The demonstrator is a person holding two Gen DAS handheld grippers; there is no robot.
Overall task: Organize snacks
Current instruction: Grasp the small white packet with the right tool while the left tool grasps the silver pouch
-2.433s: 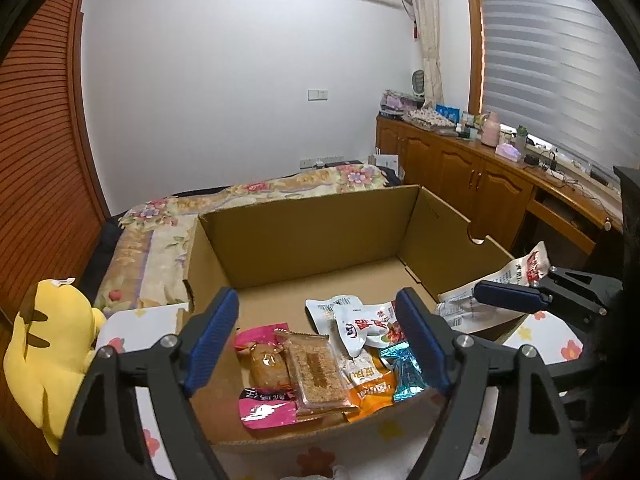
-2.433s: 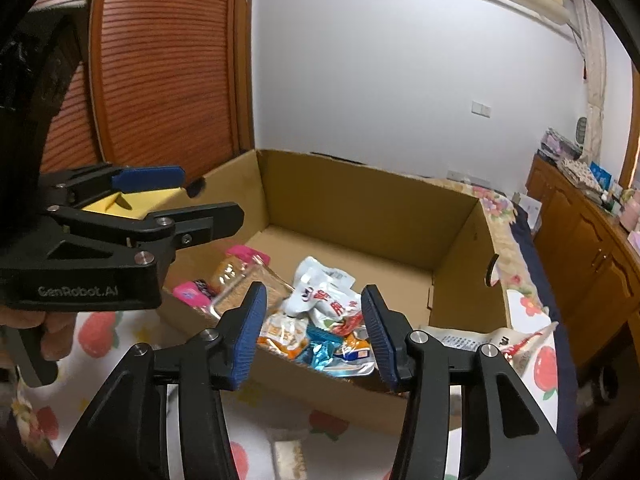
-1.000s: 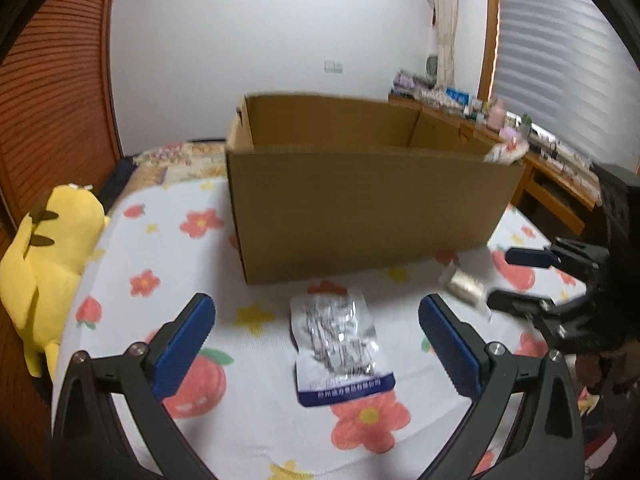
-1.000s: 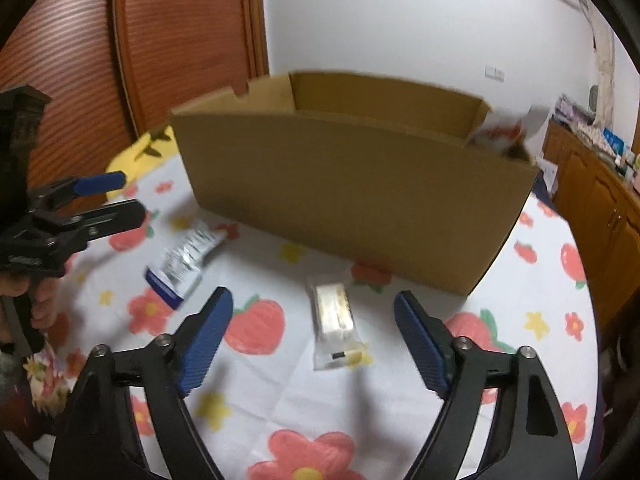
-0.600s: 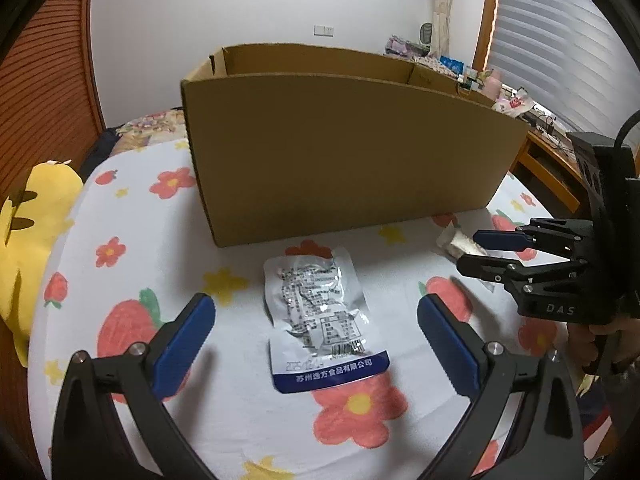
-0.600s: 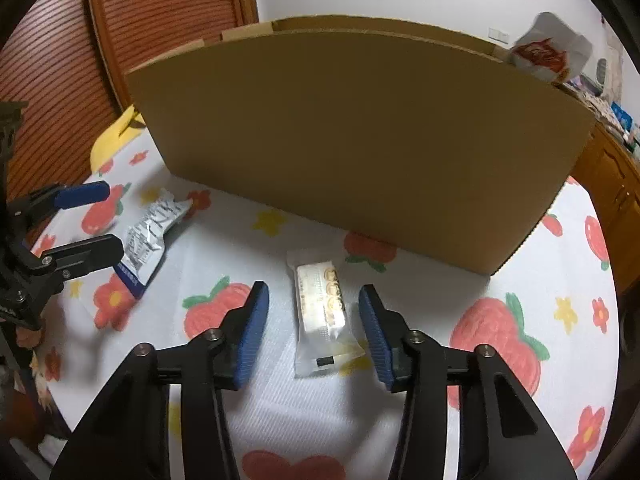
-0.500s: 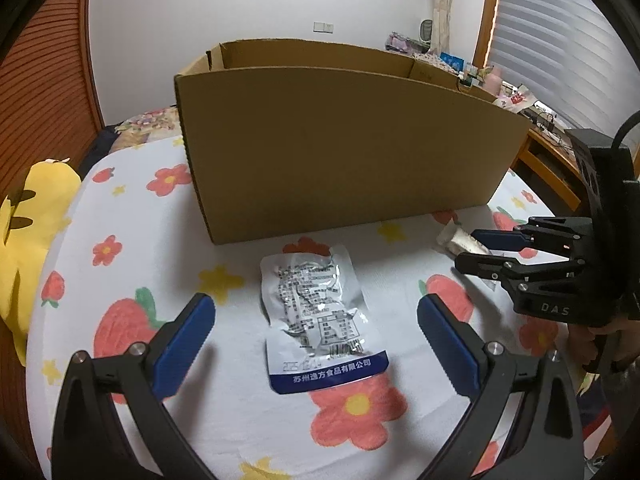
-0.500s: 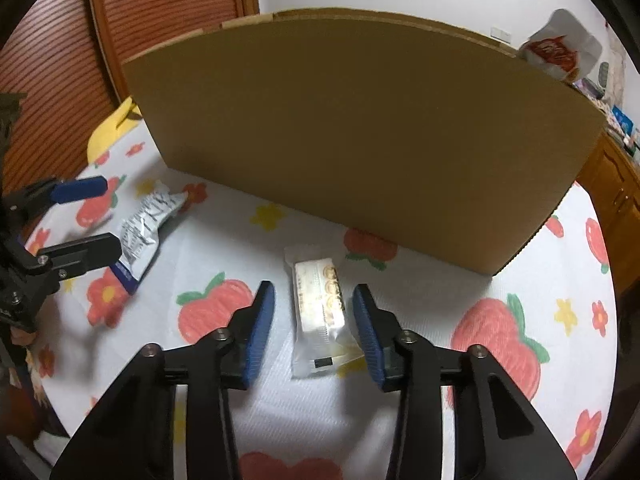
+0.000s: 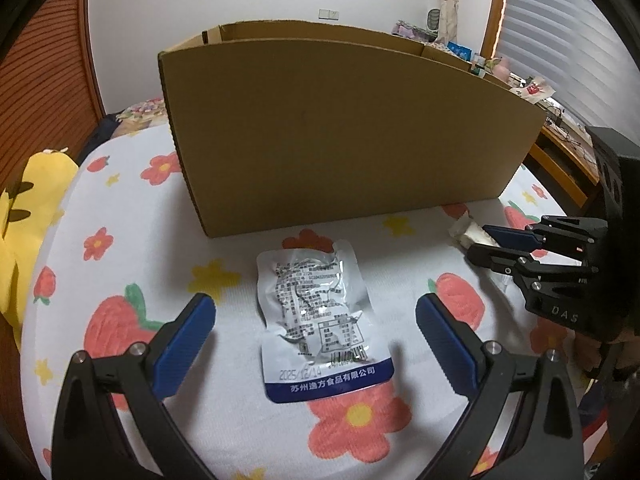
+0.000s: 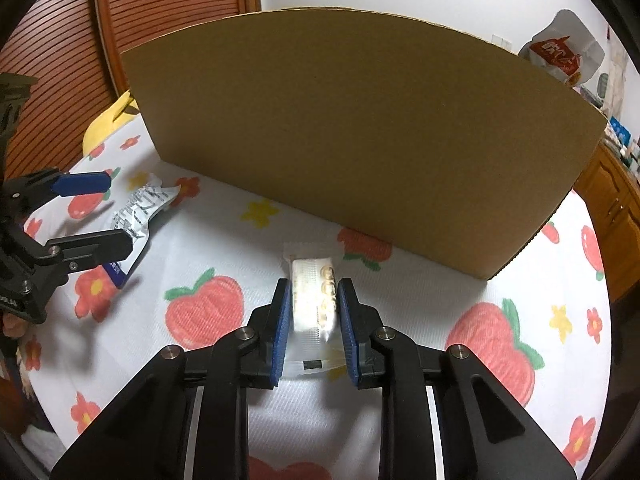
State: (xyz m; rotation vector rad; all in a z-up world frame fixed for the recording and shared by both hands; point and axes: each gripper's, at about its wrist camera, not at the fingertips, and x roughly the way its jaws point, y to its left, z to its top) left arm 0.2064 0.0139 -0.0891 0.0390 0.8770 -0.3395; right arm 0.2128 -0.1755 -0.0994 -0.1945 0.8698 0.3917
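Note:
A silver snack pouch with a blue bottom band [image 9: 320,320] lies flat on the flowered tablecloth, between the wide-open jaws of my left gripper [image 9: 316,330]. It also shows in the right wrist view [image 10: 138,216]. My right gripper [image 10: 314,304] has closed on a small white wrapped biscuit [image 10: 314,290] lying on the cloth; both pads touch its sides. In the left wrist view the right gripper [image 9: 486,242] sits at the right over the biscuit [image 9: 466,234]. A tall cardboard box [image 9: 340,132] stands behind both snacks.
The box wall [image 10: 360,132] blocks the view of its inside. A red and white snack bag [image 10: 560,56] pokes over its right corner. A yellow plush toy [image 9: 24,216] lies at the table's left edge. Wooden cabinets [image 10: 616,200] stand at the right.
Both grippers came down from above the box to the table in front of it. My right gripper's jaws narrowed from wide open to closed on the biscuit. The left gripper stayed open over the pouch.

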